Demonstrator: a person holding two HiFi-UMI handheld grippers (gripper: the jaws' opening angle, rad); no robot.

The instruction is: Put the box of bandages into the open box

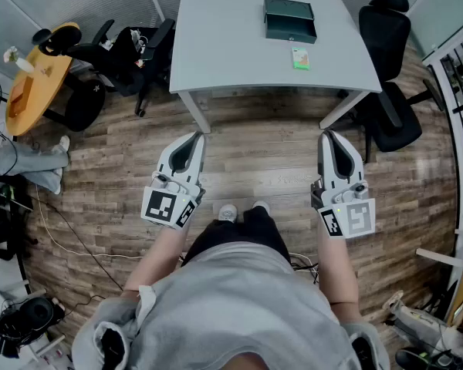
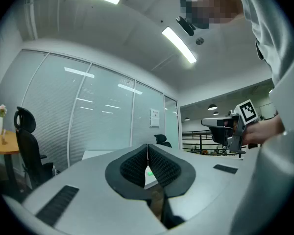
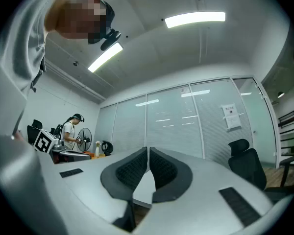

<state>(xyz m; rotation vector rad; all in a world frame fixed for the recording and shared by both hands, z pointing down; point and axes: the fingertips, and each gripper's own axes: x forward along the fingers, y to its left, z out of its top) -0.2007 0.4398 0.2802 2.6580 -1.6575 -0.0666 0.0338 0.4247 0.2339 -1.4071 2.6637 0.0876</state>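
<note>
Left gripper [image 1: 195,138] first: jaws pressed together, ribbed pads meeting tip to tip, nothing between them. Right gripper [image 1: 327,134], same story: jaws closed on nothing. Both are held out level in front of the person, side by side and well apart, over the wood-plank floor [image 1: 262,160] and just short of the near edge of the white table [image 1: 216,52].

Out on that table, the open box [image 1: 289,19], dark green with its lid up, sits toward the far side, right of centre. The box of bandages [image 1: 300,58], small and green, lies flat on the tabletop just nearer than the open box, apart from it, and far from both grippers.

Now the room. A black office chair [image 1: 387,23] stands at the table's right side, with a second one [image 1: 399,122] nearer, by the table's right leg. To the left there is a round wooden table [image 1: 32,79] and another black chair [image 1: 114,48] beside it. The gripper views show frosted glass partitions [image 3: 176,126] with a paper notice [image 3: 231,116], long ceiling lights [image 3: 194,18], and another person [image 3: 70,131] standing by a fan [image 3: 84,138] at the far left.
</note>
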